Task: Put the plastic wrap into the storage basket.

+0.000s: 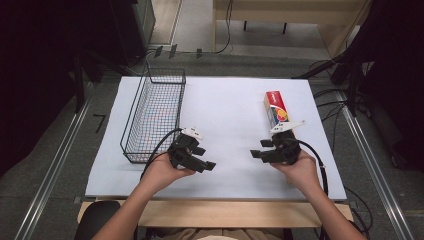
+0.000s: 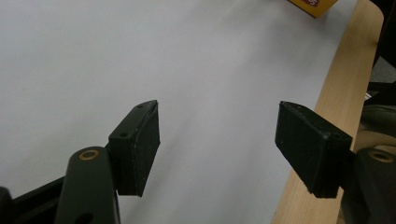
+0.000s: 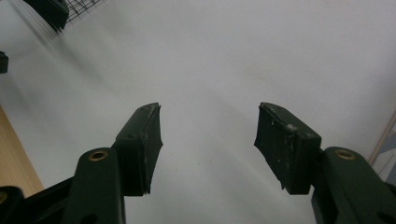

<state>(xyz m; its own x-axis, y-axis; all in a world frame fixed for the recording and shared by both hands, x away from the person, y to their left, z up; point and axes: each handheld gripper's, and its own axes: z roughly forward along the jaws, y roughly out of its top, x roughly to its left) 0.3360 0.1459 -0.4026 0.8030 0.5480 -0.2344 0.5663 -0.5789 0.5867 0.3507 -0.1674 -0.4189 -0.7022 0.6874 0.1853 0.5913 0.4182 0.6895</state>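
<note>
On a white-covered table (image 1: 225, 100), a person seated at the near edge holds a pair of black tongs in each hand, both sets hovering low over bare sheet. The left tongs (image 1: 206, 164) sit near the front of the table just right of a black wire basket (image 1: 152, 112), their jaws pointing toward the middle; in the left gripper view the left tongs (image 2: 217, 140) stand spread wide with nothing between the pads, white sheet below and the table's pale wooden edge (image 2: 341, 84) running past the right jaw. The right tongs (image 1: 260, 150) face inward from the other side, well apart from the left pair; in the right gripper view the right tongs (image 3: 209, 140) are likewise spread and empty above the sheet. A long carton (image 1: 275, 108) printed in red, white and orange lies flat toward the right rear of the sheet, just beyond the right hand (image 1: 302, 167), touched by neither tool. Its yellow corner (image 2: 314, 5) peeks in at the top of the left gripper view. The basket stands lengthwise along the sheet's left side, nothing visible inside it. Cables trail from both tools toward the person.
</note>
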